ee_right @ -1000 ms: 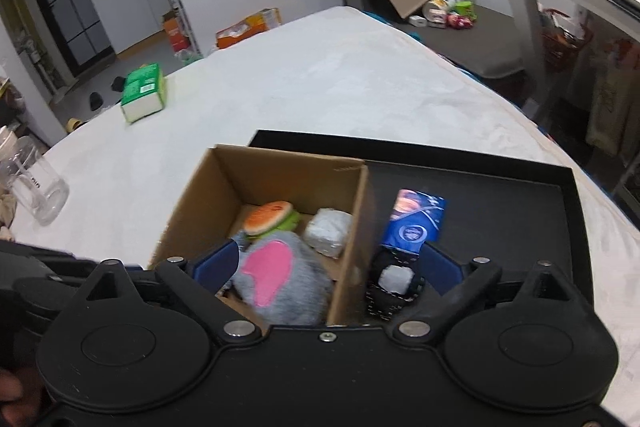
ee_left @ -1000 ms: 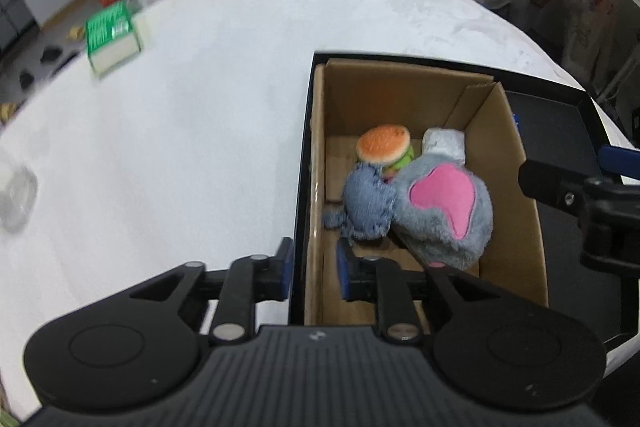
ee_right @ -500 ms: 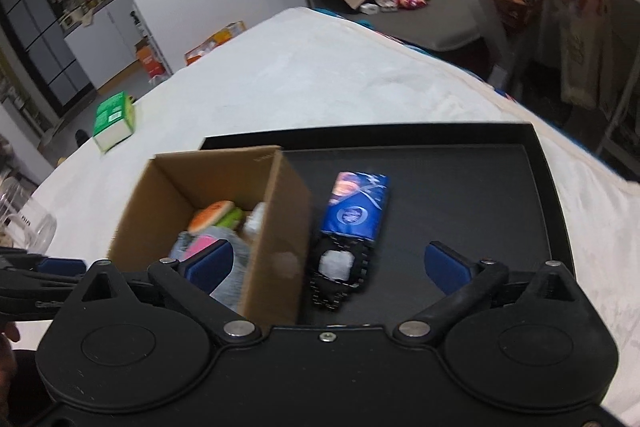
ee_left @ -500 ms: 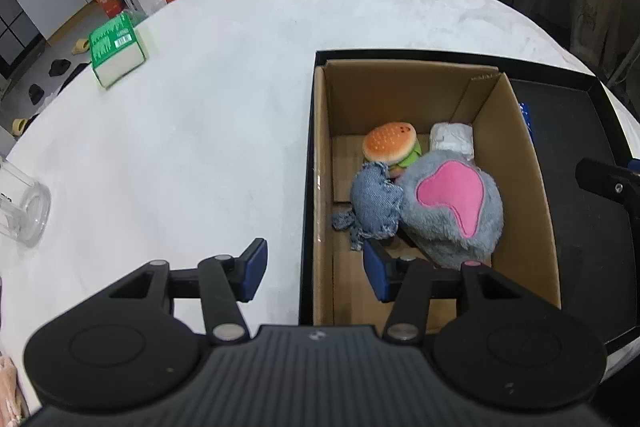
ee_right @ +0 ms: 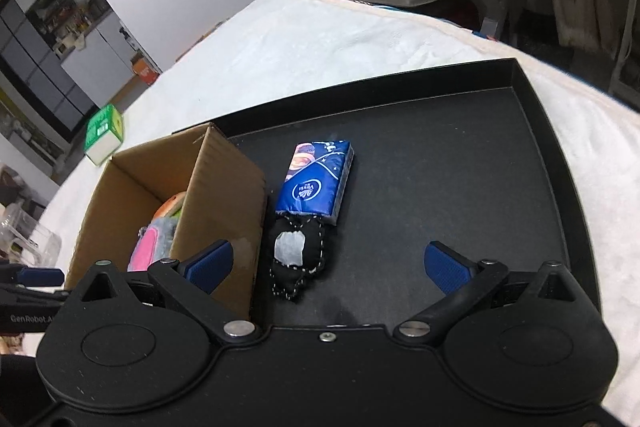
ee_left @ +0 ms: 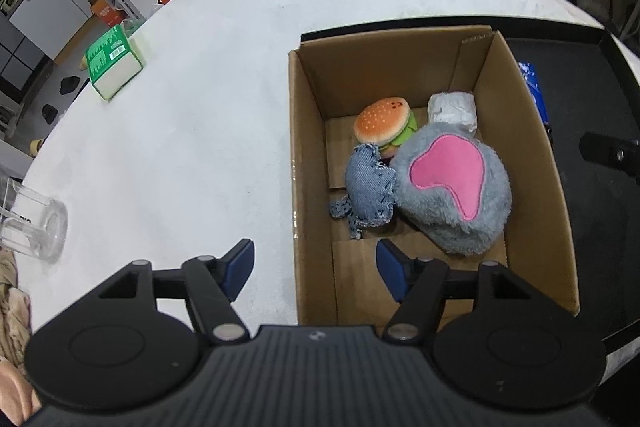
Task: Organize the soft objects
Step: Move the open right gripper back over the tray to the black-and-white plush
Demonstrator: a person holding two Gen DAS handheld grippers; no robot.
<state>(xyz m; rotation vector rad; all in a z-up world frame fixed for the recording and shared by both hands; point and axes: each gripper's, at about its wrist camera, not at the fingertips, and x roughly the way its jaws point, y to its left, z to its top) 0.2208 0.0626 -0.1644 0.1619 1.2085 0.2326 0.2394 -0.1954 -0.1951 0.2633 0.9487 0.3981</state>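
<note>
Right tongs [ee_right: 328, 265] gape empty over the black tray [ee_right: 536, 131], a black stitched soft toy [ee_right: 296, 255] lying between them beside the cardboard box [ee_right: 224, 187]; left tongs [ee_left: 316, 265], just opening, straddle the box's wall, gripping nothing; "GenRobot" marks a tong arm

My left hand-held gripper [ee_left: 316, 265] is matte black: a ribbed centre housing, two round discs either side, and angled link arms pinned with silver screws. Its fingers [ee_left: 240, 261] end in ridged blue pads. My right hand-held gripper [ee_right: 326, 265] has the same build, a single small screw at centre, blue ridged pads [ee_right: 446, 267], and white "GenRobot" lettering on the black body at left.
</note>
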